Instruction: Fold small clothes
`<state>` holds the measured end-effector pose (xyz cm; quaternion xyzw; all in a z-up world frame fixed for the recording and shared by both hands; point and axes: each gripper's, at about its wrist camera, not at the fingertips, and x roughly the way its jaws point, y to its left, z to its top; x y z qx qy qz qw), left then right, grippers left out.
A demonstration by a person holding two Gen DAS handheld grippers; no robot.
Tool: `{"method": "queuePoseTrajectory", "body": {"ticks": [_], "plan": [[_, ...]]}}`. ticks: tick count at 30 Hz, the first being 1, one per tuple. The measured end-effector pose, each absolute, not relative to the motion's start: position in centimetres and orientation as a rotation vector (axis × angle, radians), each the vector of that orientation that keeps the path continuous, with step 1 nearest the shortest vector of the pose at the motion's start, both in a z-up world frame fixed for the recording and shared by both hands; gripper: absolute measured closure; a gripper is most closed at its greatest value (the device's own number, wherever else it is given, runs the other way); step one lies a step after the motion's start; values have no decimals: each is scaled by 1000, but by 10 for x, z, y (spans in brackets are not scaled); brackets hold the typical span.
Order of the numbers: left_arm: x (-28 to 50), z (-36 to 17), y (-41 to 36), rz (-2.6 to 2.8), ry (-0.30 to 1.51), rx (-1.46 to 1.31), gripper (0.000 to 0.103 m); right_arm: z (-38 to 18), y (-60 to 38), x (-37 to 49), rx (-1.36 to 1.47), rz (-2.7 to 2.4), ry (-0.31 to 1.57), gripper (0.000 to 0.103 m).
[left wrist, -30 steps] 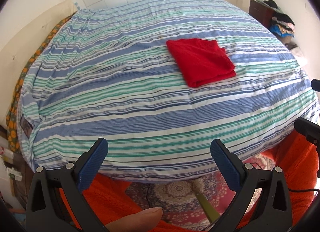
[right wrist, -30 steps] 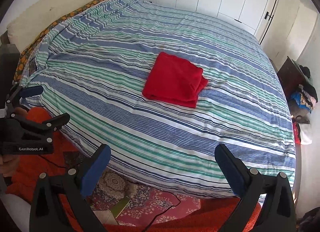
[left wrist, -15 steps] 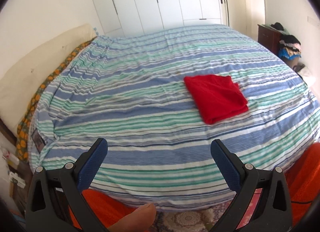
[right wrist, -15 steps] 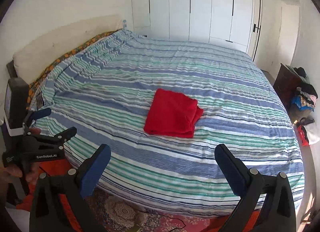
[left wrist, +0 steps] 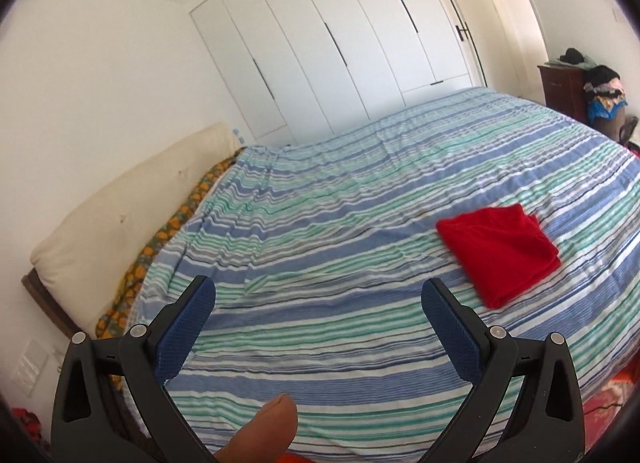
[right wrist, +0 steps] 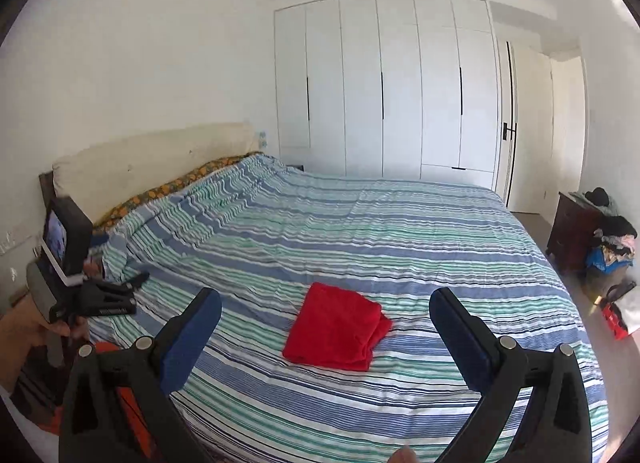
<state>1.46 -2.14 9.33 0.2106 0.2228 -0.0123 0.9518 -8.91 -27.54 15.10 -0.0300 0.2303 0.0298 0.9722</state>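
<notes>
Two grippers: both in my view, both empty, held off the near edge of the bed.
L gripper (left wrist: 318, 295): fingers (left wrist: 188, 327) spread wide, blue pads facing in, nothing btwn them. I see a thumb tip (left wrist: 272, 429) at bottom of the left wrist view.
R gripper (right wrist: 326, 305): fingers (right wrist: 460, 339) also wide apart, gripping nothing.
L unit seen from R cam: black body w/ small screen, far left of frame, fingers (right wrist: 120, 289) over the bed's corner; hand under it partly cut off.
Garment: red cloth (right wrist: 338, 327), folded into a rough rectangle, one corner w/ layered edges showing on its right side. Lies flat on the bed, nearer the front edge than the headboard; in left wrist view (left wrist: 500, 253) it sits right of the L fingers, well apart from them.
Bed (right wrist: 400, 231): blue/green/white striped cover, some wrinkles.
Headboard (left wrist: 120, 231): cream padded, orange-patterned fabric (left wrist: 172, 231) along it.
Wardrobe (right wrist: 384, 91): white doors, far wall.
Dresser (right wrist: 572, 227): dark wood, right side, clothes pile (right wrist: 612, 239) just beside it.
</notes>
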Motion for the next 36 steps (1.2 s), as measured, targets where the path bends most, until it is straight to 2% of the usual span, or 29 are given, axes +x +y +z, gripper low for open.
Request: {"method": "queuePoseTrajectory", "body": {"ticks": [2,3,8,11,16,25,36], "plan": [[18,100,-17,-43,469,413,0,136,-266,-75,-243,-42,576,0],[19,101,-15,-45,489,397,0,130,-266,-75,-283,-72,574,0],[23,82,-20,-136,742,242,0,121,-267,-74,-131,-61,622,0],[15,62,-36,-199,816,182,0,109,-259,-73,-67,-71,647,0],[1,43,-61,-212,858,237,1,87,-249,-75,45,-24,732,0],[-2,33,-70,-264,911,248,1,70,-242,-68,-38,-49,834,0],[-9,30,-75,-269,911,272,1,73,-224,-58,-111,-82,850,0]]}}
